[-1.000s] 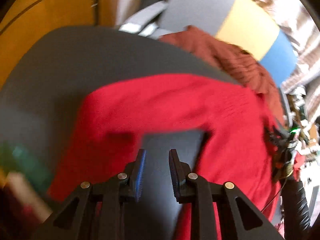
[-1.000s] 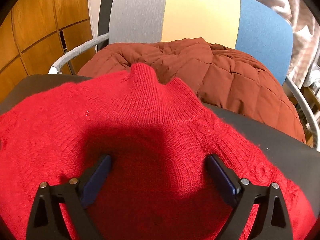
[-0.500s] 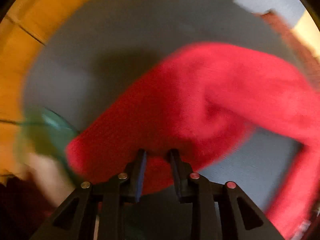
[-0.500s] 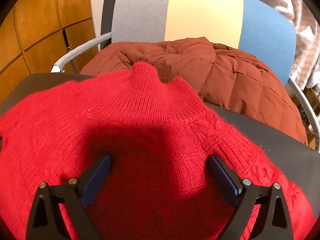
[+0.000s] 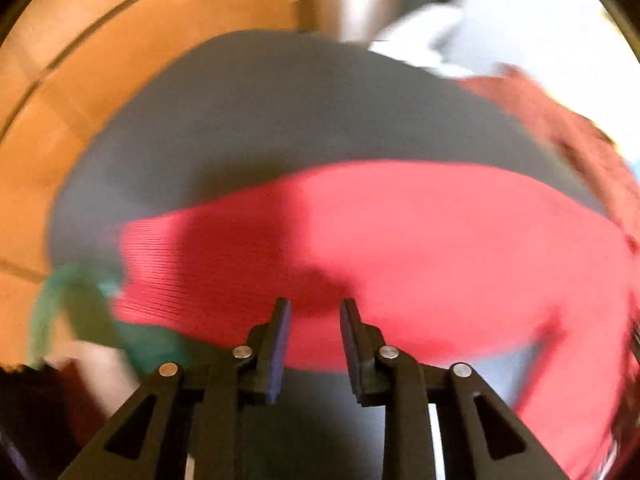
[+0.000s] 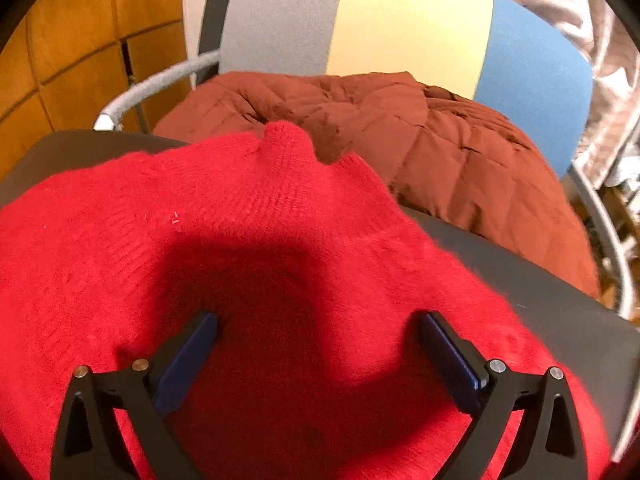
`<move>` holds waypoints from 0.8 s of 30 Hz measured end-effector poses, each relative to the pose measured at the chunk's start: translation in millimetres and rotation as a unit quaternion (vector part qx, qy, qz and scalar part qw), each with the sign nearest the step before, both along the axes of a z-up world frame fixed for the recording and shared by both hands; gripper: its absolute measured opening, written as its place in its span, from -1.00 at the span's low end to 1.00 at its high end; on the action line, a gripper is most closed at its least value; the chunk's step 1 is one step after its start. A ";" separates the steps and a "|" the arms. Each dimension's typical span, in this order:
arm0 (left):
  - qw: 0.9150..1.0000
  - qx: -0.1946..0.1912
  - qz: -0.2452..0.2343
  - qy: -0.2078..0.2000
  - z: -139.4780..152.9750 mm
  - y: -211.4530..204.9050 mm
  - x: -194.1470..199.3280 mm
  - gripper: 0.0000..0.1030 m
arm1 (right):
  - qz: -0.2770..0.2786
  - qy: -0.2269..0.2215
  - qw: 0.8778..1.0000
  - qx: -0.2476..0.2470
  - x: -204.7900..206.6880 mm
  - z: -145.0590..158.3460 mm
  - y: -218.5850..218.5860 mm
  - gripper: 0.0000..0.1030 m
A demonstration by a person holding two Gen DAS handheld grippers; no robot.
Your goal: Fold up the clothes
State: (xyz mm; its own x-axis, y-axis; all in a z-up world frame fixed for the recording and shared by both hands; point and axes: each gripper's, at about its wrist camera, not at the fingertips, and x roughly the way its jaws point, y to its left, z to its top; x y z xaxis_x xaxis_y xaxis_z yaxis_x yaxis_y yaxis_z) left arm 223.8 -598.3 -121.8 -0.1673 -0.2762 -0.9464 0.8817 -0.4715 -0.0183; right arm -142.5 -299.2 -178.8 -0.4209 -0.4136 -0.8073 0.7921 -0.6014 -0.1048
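A red knitted sweater [image 6: 260, 240] lies spread on a dark grey table [image 6: 560, 292], its collar pointing toward the far edge. My right gripper [image 6: 318, 332] is wide open and rests low over the sweater's chest, holding nothing. In the blurred left wrist view a sleeve or side of the same sweater [image 5: 400, 240] lies across the table [image 5: 280, 120]. My left gripper [image 5: 314, 320] hovers just above the sweater's near edge with its jaws a narrow gap apart and nothing between them.
A brown quilted jacket [image 6: 440, 140] lies on a chair with a grey, yellow and blue backrest [image 6: 400, 28] beyond the table's far edge. Orange wood panels [image 6: 80, 60] stand at the left. A green cloth [image 5: 80, 312] lies at the table's left edge.
My left gripper has swung fast across the sweater's left side, and the view is blurred; its narrow gap is unchanged. My right gripper has stayed open in place over the sweater.
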 end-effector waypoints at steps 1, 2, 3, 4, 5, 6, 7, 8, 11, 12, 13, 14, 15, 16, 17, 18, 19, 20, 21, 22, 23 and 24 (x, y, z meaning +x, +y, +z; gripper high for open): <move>0.999 0.003 -0.035 0.023 1.9 22.5 -11.7 -0.46 | 0.006 -0.004 1.000 -0.007 8.4 8.1 6.9 0.95; 0.997 0.006 -0.063 0.038 1.6 42.5 -21.2 -0.45 | 0.013 -0.008 1.000 -0.014 16.8 16.3 13.8 0.95; 0.995 0.011 -0.091 0.049 -0.4 63.0 -31.5 -0.44 | 0.019 -0.011 1.000 -0.020 25.1 24.4 20.7 0.95; 0.991 0.015 -0.119 0.060 -2.4 83.4 -41.7 -0.44 | 0.026 -0.015 0.999 -0.027 33.6 32.5 27.6 0.95; 0.987 0.020 -0.146 0.071 -4.4 103.8 -51.9 -0.44 | 0.035 -0.025 0.998 -0.038 46.4 39.9 39.0 0.95; 0.981 0.023 -0.174 0.081 -7.4 125.9 -61.4 -0.43 | 0.045 -0.035 0.997 -0.048 59.3 47.3 50.4 0.95; 0.976 0.024 -0.200 0.088 -12.3 148.3 -67.6 -0.43 | 0.053 -0.045 0.996 -0.057 73.9 52.1 61.2 0.95; 0.972 0.023 -0.217 0.091 -16.6 162.4 -69.7 -0.43 | 0.061 -0.057 0.994 -0.064 87.0 56.2 77.1 0.95; 0.962 0.028 -0.254 0.100 -27.4 192.3 -74.8 -0.43 | 0.072 -0.077 0.992 -0.065 123.5 55.2 120.3 0.95; 0.959 0.027 -0.262 0.103 -31.0 198.8 -73.7 -0.43 | 0.074 -0.080 0.992 -0.061 136.1 52.0 134.4 0.95; 0.958 0.018 -0.266 0.101 -33.8 206.8 -69.8 -0.43 | 0.069 -0.077 0.993 -0.053 148.6 45.1 149.5 0.95; 0.958 0.010 -0.270 0.100 -36.6 214.8 -65.9 -0.43 | 0.064 -0.074 0.994 -0.046 160.9 38.2 164.6 0.95; 0.957 0.001 -0.274 0.099 -39.5 222.8 -62.0 -0.43 | 0.056 -0.074 0.995 -0.035 170.8 28.0 177.1 0.95; 0.956 -0.007 -0.276 0.098 -41.8 230.2 -56.5 -0.43 | 0.048 -0.074 0.996 -0.024 180.6 17.8 189.6 0.95; 0.956 -0.015 -0.276 0.099 -43.1 236.2 -47.8 -0.42 | 0.035 -0.075 0.996 -0.011 190.5 5.2 202.2 0.95; 0.956 -0.022 -0.275 0.099 -44.2 241.3 -39.3 -0.42 | 0.021 -0.070 0.997 -0.028 200.5 -0.8 216.8 0.98; 0.957 -0.027 -0.271 0.099 -45.1 245.2 -31.8 -0.42 | 0.006 -0.065 0.997 -0.044 210.5 -6.7 231.4 1.00; 0.959 -0.031 -0.265 0.098 -46.4 249.6 -25.2 -0.40 | -0.009 -0.060 0.996 -0.061 220.5 -12.6 246.0 1.00; 0.961 -0.035 -0.258 0.098 -47.7 254.1 -18.6 -0.37 | -0.017 -0.057 0.996 -0.071 229.4 -15.5 256.6 1.00; 0.962 -0.036 -0.251 0.098 -48.6 257.9 -10.7 -0.37 | -0.024 -0.053 0.995 -0.082 237.0 -16.0 263.6 1.00; 0.965 -0.032 -0.243 0.098 -47.9 260.9 -2.0 -0.37 | -0.032 -0.049 0.994 -0.092 244.6 -16.5 270.6 1.00; 0.966 -0.028 -0.238 0.096 -45.9 264.4 3.4 -0.37 | -0.040 -0.045 0.993 -0.103 252.1 -16.9 277.6 1.00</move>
